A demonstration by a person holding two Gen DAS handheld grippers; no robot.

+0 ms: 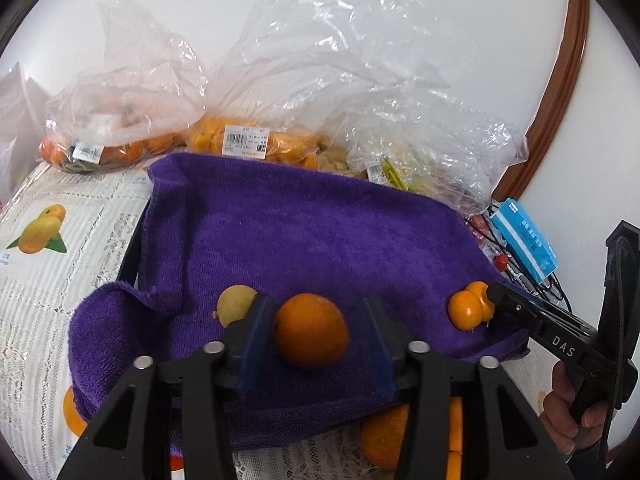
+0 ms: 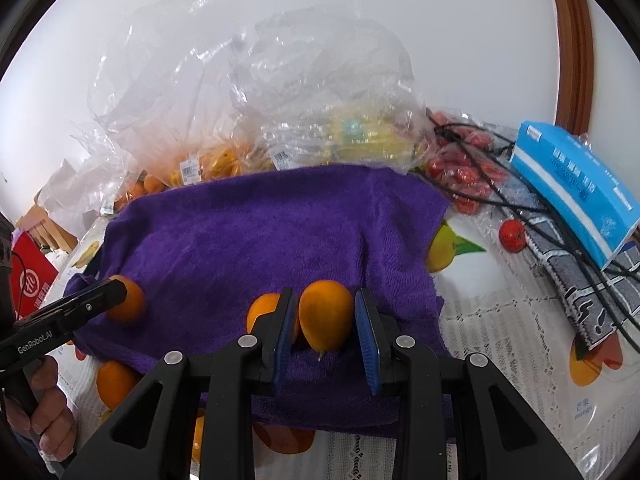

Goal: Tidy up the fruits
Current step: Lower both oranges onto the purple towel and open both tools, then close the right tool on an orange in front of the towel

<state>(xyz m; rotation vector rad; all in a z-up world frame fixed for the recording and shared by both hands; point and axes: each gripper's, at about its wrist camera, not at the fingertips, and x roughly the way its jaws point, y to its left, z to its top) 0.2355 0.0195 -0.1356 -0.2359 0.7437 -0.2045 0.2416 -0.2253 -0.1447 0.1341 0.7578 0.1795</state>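
A purple towel covers a tray on the table. In the left wrist view an orange lies between my left gripper's open fingers, touching only the left finger. A pale yellow fruit lies just left of it. In the right wrist view my right gripper is closed around a small orange fruit, with another orange fruit beside its left finger. The right gripper also shows at the towel's right edge in the left wrist view, by two small orange fruits. The purple towel fills the middle.
Clear plastic bags of oranges and other fruit stand behind the towel. A blue box, black cables and small red fruits lie to the right. A fruit-print lace tablecloth covers the table.
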